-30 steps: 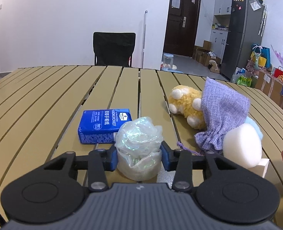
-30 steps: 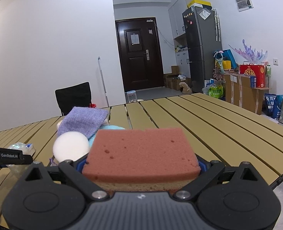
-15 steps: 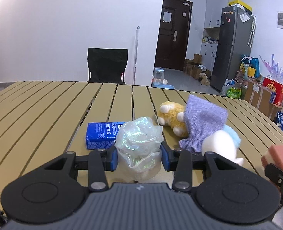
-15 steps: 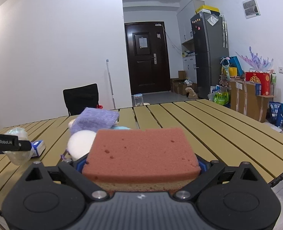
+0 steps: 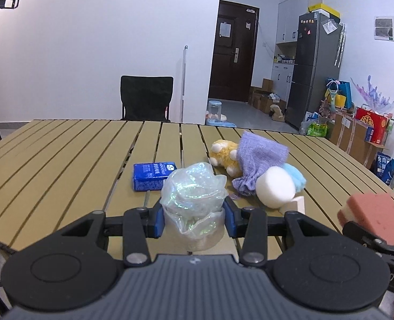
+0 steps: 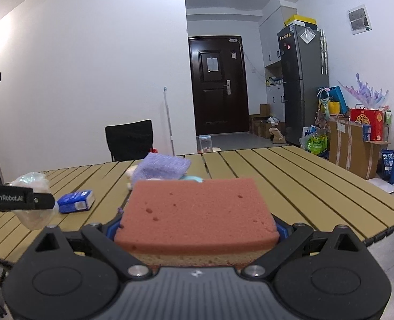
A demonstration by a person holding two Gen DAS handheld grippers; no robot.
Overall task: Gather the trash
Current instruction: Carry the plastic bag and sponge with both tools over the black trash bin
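My left gripper (image 5: pixel 194 217) is shut on a crumpled ball of clear iridescent plastic wrap (image 5: pixel 193 197) and holds it above the near edge of the slatted wooden table (image 5: pixel 63 154). My right gripper (image 6: pixel 197 229) is shut on a pink-topped sponge (image 6: pixel 197 213) and holds it off the table's near edge; the sponge also shows in the left wrist view (image 5: pixel 373 217). The plastic ball and left gripper show at the left of the right wrist view (image 6: pixel 31 202).
On the table lie a blue tissue pack (image 5: pixel 153 176), a yellow plush toy (image 5: pixel 223 156), a purple cloth pouch (image 5: pixel 258 160), a white foam ball (image 5: pixel 274 186) and a light blue fluffy item (image 5: pixel 295 177). A black chair (image 5: pixel 146 98) stands beyond the far edge.
Both grippers have pulled back toward me and risen, each keeping its object. The table objects look farther away and the near table edge has come into view.
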